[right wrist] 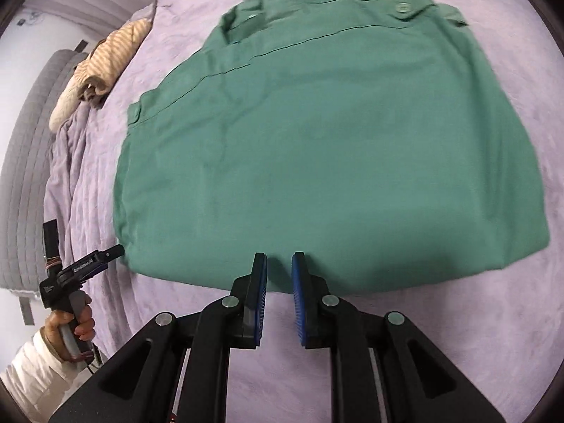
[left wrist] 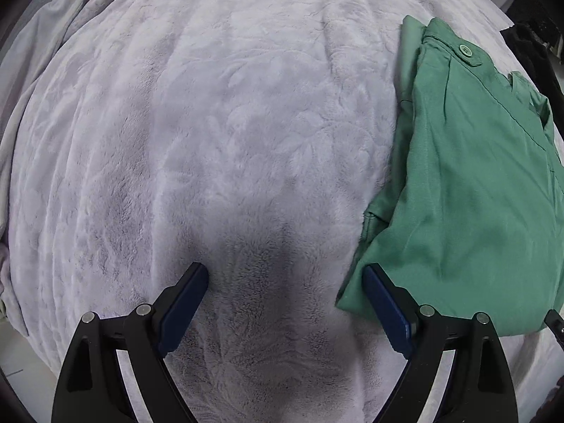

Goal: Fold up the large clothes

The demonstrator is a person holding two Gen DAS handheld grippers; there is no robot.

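A green button-up shirt [right wrist: 317,148] lies folded into a flat rectangle on the lilac plush blanket [right wrist: 387,335], collar at its far edge. My right gripper [right wrist: 279,257] hovers at the shirt's near edge, its blue pads a narrow gap apart with nothing between them. In the left wrist view the shirt [left wrist: 476,183] lies at the right. My left gripper [left wrist: 285,271] points down over bare blanket [left wrist: 211,123], jaws wide and empty, its right finger beside the shirt's corner. In the right wrist view the left gripper [right wrist: 105,257] appears at the shirt's left corner, held by a hand [right wrist: 70,328] in a white sleeve.
A beige striped cloth [right wrist: 105,56] lies bunched at the far left of the bed. Beyond it stands a grey padded headboard [right wrist: 28,162]. A grey sheet [left wrist: 35,35] lies crumpled along the blanket's left edge. Dark objects [left wrist: 528,17] sit past the bed's far right corner.
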